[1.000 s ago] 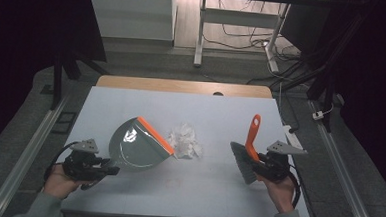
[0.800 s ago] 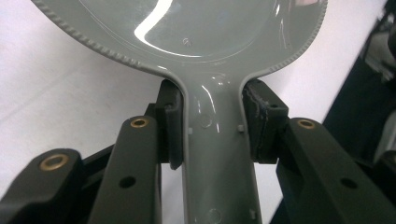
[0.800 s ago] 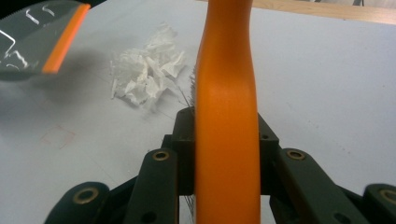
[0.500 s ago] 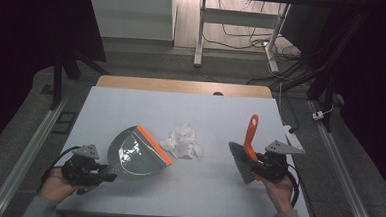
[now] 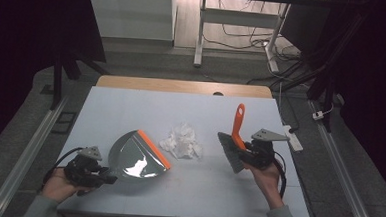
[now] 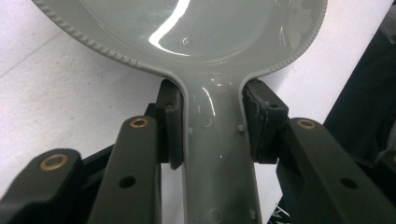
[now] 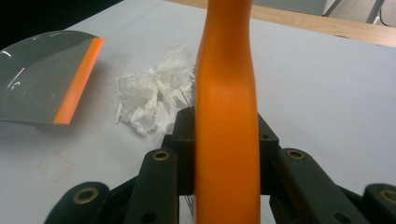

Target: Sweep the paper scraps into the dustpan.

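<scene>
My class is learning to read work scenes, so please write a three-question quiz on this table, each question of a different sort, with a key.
1. True or false: the left tongs are shut on the handle of the grey dustpan.
2. Which thing do the right tongs grip? A) the crumpled white paper B) the orange-handled brush C) a cable
3. Fill in: the crumpled white paper lies on the table between the dustpan's orange lip and the ______.

Key
1. True: both jaws press the handle's sides.
2. B: the orange-handled brush, its handle standing up between the jaws.
3. brush
</scene>
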The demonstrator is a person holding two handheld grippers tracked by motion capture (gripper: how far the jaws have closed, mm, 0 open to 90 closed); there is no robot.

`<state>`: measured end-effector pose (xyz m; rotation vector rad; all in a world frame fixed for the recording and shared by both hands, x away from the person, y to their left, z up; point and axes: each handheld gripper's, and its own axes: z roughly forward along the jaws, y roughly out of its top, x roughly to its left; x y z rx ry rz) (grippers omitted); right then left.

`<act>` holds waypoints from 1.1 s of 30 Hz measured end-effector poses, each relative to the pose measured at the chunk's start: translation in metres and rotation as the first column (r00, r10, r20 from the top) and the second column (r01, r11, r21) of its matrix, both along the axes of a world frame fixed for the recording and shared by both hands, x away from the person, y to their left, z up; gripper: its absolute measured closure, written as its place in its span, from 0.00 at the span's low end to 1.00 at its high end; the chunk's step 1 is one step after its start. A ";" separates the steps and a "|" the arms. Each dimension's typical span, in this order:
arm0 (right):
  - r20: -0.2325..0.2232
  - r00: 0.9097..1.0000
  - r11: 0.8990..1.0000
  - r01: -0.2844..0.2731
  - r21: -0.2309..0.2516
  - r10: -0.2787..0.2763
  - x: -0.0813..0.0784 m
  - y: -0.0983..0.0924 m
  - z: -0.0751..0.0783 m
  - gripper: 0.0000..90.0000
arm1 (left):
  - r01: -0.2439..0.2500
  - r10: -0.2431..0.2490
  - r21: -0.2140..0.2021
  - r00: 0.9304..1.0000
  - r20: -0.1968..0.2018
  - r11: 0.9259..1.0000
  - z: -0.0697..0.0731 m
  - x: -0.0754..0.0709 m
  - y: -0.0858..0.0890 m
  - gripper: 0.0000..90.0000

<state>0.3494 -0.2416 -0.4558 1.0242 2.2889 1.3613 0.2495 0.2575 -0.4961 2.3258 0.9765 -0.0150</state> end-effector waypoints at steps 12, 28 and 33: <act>-0.042 0.999 0.999 0.032 -0.014 -0.032 0.033 0.033 0.002 0.78 | 0.045 -0.045 0.001 0.999 -0.029 0.999 -0.006 0.005 -0.007 0.69; -0.084 0.992 0.993 0.091 -0.075 -0.097 0.080 0.073 0.007 0.78 | 0.066 -0.066 -0.013 0.997 -0.047 0.998 -0.010 0.010 -0.008 0.69; -0.100 0.989 0.993 0.099 -0.066 -0.106 0.091 0.083 0.005 0.78 | 0.062 -0.063 -0.013 0.997 -0.054 0.998 -0.011 0.011 -0.009 0.69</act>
